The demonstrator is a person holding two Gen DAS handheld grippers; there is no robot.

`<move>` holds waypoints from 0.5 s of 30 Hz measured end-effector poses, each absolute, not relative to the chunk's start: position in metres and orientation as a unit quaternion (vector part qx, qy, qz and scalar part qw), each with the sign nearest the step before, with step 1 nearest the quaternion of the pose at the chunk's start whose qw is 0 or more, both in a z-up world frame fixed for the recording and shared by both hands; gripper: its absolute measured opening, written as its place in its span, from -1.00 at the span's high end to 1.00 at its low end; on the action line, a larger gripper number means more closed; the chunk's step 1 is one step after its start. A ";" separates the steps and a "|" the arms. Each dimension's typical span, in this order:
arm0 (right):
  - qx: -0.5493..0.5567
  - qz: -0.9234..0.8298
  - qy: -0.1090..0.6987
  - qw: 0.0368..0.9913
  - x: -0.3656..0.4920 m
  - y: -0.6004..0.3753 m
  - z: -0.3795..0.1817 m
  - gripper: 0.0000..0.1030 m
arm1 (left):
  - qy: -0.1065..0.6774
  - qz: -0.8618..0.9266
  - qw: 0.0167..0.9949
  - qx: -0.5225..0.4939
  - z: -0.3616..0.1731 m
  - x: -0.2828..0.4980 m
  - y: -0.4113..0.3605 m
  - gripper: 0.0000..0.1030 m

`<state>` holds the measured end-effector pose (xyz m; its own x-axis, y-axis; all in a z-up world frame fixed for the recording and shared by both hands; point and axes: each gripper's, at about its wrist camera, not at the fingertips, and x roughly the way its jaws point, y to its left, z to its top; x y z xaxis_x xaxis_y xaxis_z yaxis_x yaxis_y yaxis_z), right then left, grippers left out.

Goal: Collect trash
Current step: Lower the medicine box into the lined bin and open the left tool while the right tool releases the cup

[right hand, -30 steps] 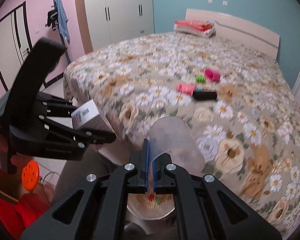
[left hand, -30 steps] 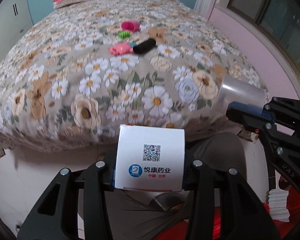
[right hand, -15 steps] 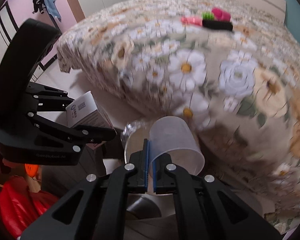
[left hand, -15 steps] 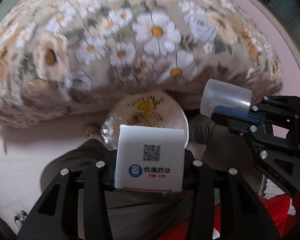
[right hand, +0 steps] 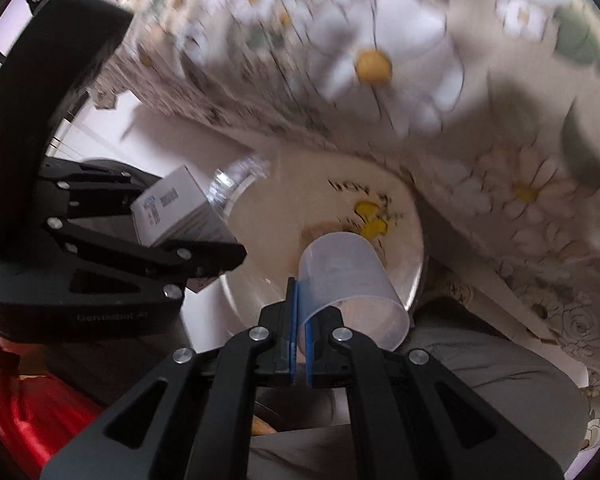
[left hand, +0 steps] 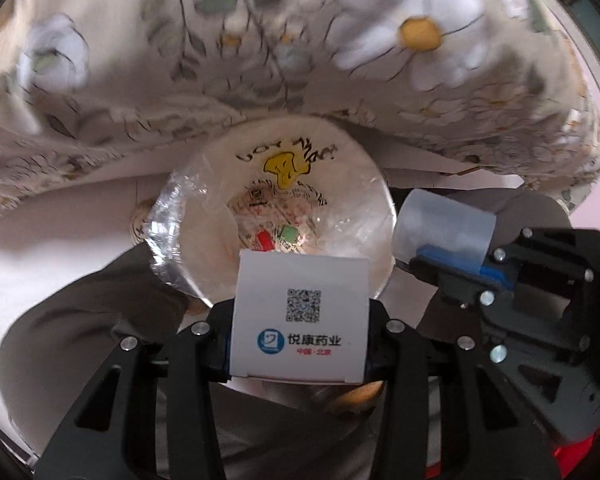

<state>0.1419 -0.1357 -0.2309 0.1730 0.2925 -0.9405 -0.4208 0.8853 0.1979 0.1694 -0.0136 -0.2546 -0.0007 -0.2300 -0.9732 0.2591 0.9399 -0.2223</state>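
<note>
The left gripper [left hand: 300, 334] has its fingers closed on the two sides of a small white box [left hand: 300, 316]. The box's printed face, with a square code and a blue logo, is turned up toward the left wrist camera, and its print reads upright there. In the right wrist view the same box [right hand: 176, 208] is seen tilted, its far end pointing toward the bin. The box hangs over the near rim of a round bin [left hand: 376, 184], which is lined with a clear plastic bag [left hand: 168, 216] and stands on the floor just beside the bed. A flowered bedspread [left hand: 260, 60] hangs above and behind the bin.

The right gripper [right hand: 298, 312] has its fingers nearly shut, pinching the thin wall of a clear plastic cup [right hand: 348, 276] at its rim. The cup lies on its side, its long axis running away from the gripper, its closed bottom pointing forward over the bin [right hand: 414, 240] and its open mouth toward the gripper. Some scraps lie at the bottom of the bin.
</note>
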 end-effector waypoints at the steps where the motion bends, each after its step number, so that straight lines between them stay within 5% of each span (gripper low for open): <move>1: -0.066 0.226 0.603 0.762 0.142 -0.135 -0.239 0.91 | 0.690 -0.171 0.703 0.005 -0.262 0.172 -0.015 0.14; 15: -0.060 0.205 0.671 0.710 0.164 -0.127 -0.315 0.91 | 0.709 -0.159 0.686 -0.037 -0.334 0.202 -0.020 0.14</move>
